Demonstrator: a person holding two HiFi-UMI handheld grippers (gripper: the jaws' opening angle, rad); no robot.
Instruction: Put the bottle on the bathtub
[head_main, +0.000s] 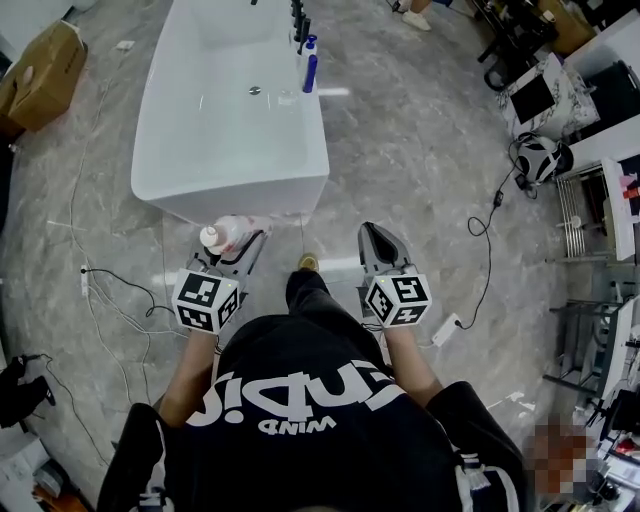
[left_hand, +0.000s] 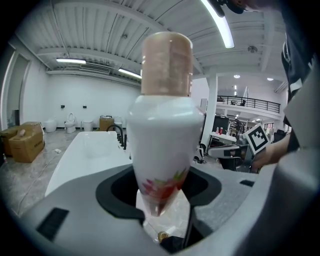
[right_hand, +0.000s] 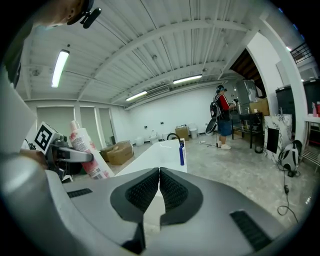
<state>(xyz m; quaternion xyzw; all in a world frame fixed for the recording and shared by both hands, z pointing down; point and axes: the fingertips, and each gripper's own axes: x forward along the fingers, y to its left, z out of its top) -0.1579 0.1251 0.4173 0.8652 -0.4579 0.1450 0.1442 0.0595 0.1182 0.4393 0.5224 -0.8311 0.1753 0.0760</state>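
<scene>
My left gripper (head_main: 243, 243) is shut on a white bottle (head_main: 226, 234) with a pinkish cap and red flower print, just in front of the bathtub's near end. The left gripper view shows the bottle (left_hand: 165, 125) standing upright between the jaws, cap upward. The white bathtub (head_main: 185, 150) lies ahead on the grey floor. My right gripper (head_main: 378, 240) hangs shut and empty to the right of the tub; its jaws (right_hand: 159, 187) meet with nothing between them. From the right gripper view the bottle (right_hand: 87, 152) appears at the left, held by the other gripper.
On the tub's right rim stand a blue bottle (head_main: 310, 72) and a black tap (head_main: 298, 20). A cardboard box (head_main: 40, 75) sits at far left. Cables (head_main: 110, 290) trail on the floor. A person (right_hand: 223, 116) stands far off by desks and monitors (head_main: 532, 97).
</scene>
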